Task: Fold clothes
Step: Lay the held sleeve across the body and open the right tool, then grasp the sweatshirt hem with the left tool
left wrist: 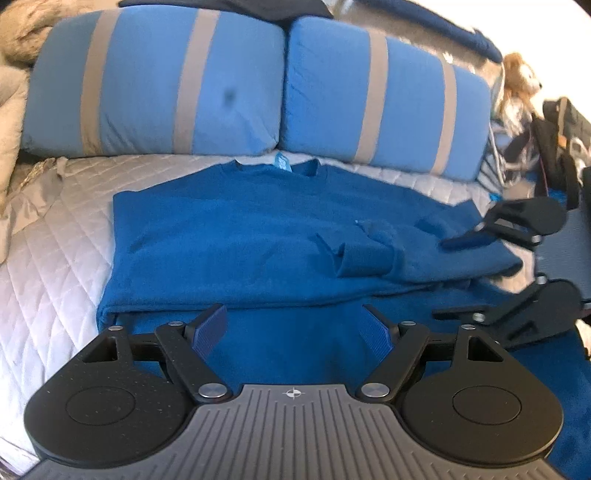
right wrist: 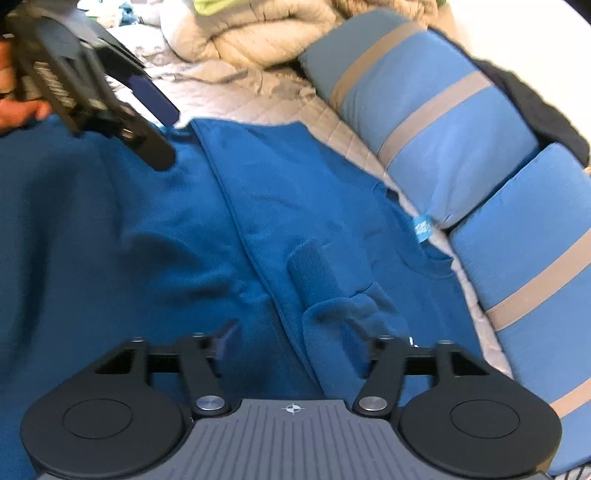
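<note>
Sweater [left wrist: 258,236] first: it lies flat on the bed [left wrist: 55,258], straight ahead of my left tongs [left wrist: 291,332] and spread across the middle of the left wrist view. Its collar and small blue tag [left wrist: 282,162] point toward the pillows [left wrist: 155,85] at the top of the frame. Its long axis runs from my tongs away to the collar, and one fold edge crosses the frame just past my left fingertips. A sleeve with a ribbed cuff [right wrist: 314,266] lies bunched on the body, right of centre in the left view and just above my right tongs [right wrist: 295,343] in the right wrist view.

My left tongs are spread wide with nothing between the pads, hovering over the near blue cloth. My right tongs are also wide open and hold nothing, though the rumpled sleeve sits very close to the right-hand finger; I cannot tell whether it touches. The right tongs are plainly nearer the sleeve, so I judge that smoothing or tucking it falls to that side, while the left is better placed for the near edge.

The bed has a pale quilted cover, soft and giving. Two blue striped pillows line the far side, a beige comforter [right wrist: 240,33] is heaped in the upper part of the right view, and a stuffed toy [left wrist: 517,85] sits at the upper right of the left view.
</note>
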The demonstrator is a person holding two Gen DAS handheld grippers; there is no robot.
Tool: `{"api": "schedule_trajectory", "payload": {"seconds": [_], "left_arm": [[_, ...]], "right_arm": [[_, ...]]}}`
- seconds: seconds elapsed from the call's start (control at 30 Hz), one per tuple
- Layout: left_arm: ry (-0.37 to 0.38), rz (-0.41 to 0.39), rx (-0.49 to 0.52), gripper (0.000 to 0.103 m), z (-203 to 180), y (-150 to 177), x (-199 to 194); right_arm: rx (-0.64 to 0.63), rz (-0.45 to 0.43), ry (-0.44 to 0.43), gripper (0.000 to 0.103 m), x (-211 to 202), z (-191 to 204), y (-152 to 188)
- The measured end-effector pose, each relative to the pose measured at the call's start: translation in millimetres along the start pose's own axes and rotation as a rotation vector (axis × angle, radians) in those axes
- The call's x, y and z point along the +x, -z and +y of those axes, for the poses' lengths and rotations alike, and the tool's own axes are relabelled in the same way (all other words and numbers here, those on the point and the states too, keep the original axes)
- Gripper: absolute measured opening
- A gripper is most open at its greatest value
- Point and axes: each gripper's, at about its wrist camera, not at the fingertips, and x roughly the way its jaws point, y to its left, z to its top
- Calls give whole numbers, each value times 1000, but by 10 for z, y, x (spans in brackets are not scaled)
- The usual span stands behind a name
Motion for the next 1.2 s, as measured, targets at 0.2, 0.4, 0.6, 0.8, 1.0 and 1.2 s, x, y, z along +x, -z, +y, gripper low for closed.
{"api": "schedule_trajectory", "payload": {"seconds": [0.2,0.4,0.6,0.8,1.0,1.2], "left_arm": [[203,177,-148,78,148,-550,279],[410,295,-450,77,504,-753,1054],[502,379,-640,76,609,-638,1714],[509,431,-720,57,586,-461,2047],[492,450,-750,11,580,-399,2052],[533,359,-742,9,575,-585,1797]], "right_arm": [[55,-50,57,96,-345,-69,207],[159,-91,125,99,-591,-182,453],[235,-116,176,99,-775,-252,673],[311,-133,222,99,-893,-381,861],[405,-140,240,103,-896,-569,1023],[480,-122,244,103,-796,-701,1122]]}}
